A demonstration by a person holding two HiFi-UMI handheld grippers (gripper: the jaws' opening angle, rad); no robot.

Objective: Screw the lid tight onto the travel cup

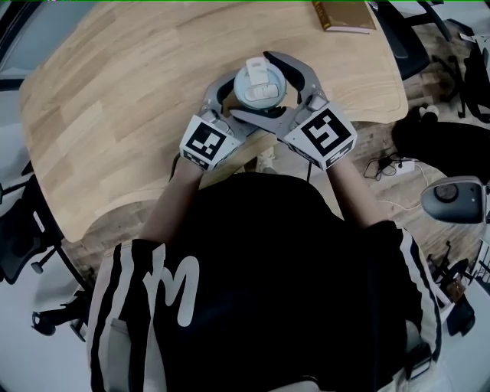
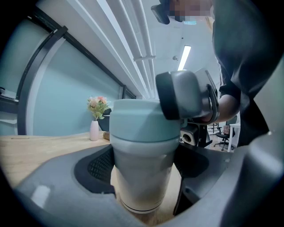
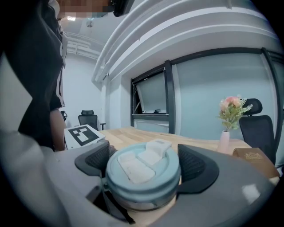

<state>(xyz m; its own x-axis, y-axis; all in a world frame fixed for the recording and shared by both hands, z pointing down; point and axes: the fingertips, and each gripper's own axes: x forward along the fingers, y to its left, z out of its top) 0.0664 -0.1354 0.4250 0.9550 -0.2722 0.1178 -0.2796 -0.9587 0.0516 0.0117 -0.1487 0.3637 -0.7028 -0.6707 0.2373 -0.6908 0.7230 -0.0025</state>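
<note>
- Left gripper view: my left hand-held gripper (image 2: 144,177) is closed on the travel cup (image 2: 141,186). Its black mesh-textured pads press the smooth, pale cylindrical body from both sides, low down.
- The cup stands upright, and I see light wood grain just under its base. I cannot tell whether it rests on the table (image 2: 26,150).
- The lid (image 2: 142,122) caps the cup: a matte pale-blue collar, wider than the body. Behind it, a slim pink vase (image 2: 94,130) of flowers stands on the wood.
- Right gripper view: my right hand-held gripper (image 3: 143,170) is clamped on the lid's round rim. One curved, grey-shelled black pad sits at each side, touching it. The lid's top carries a raised whitish flip tab and a flat inset panel.
- Head view: the grippers meet at the cup from left and right, close to the near, rounded edge of the table. A brown book (image 1: 342,15) lies at the far edge, well apart.
</note>
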